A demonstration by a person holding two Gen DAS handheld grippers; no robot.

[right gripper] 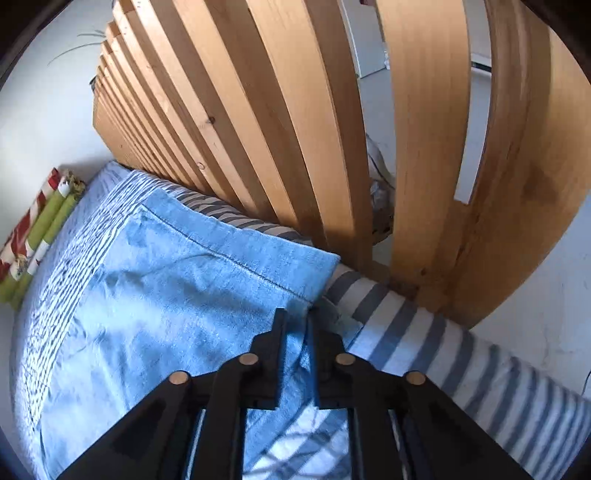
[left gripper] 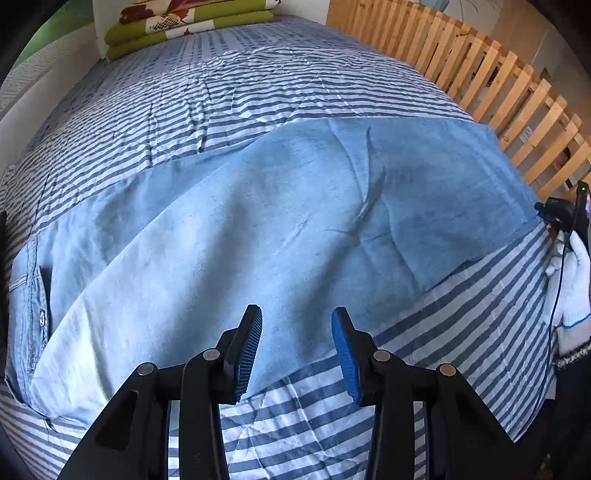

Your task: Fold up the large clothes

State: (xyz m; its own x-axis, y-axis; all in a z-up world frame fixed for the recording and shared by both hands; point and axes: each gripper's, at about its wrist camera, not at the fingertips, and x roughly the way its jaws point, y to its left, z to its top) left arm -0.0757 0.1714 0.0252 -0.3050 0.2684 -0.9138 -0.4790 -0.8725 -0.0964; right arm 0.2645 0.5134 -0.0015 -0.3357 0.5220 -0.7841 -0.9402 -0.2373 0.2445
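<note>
A large light-blue denim garment (left gripper: 258, 206) lies spread across the striped bed cover (left gripper: 221, 92). A pocket and a button (left gripper: 41, 317) show at its left end. My left gripper (left gripper: 297, 314) hovers open over the garment's near edge, with nothing pinched between its blue pads (left gripper: 341, 350). In the right wrist view the garment (right gripper: 166, 288) ends in a stitched hem near the rail. My right gripper (right gripper: 297, 314) sits at that near corner, its jaws only narrowly apart, with flat blue cloth showing through the gap. A white-gloved hand (left gripper: 572, 280) holds the right gripper (left gripper: 561, 214).
A wooden slatted rail (left gripper: 480, 74) runs along the bed's right side and stands close behind the right gripper (right gripper: 295, 129). Folded green and red-patterned bedding (left gripper: 184, 22) is stacked at the head of the bed (right gripper: 40, 229). A white wall borders the left side.
</note>
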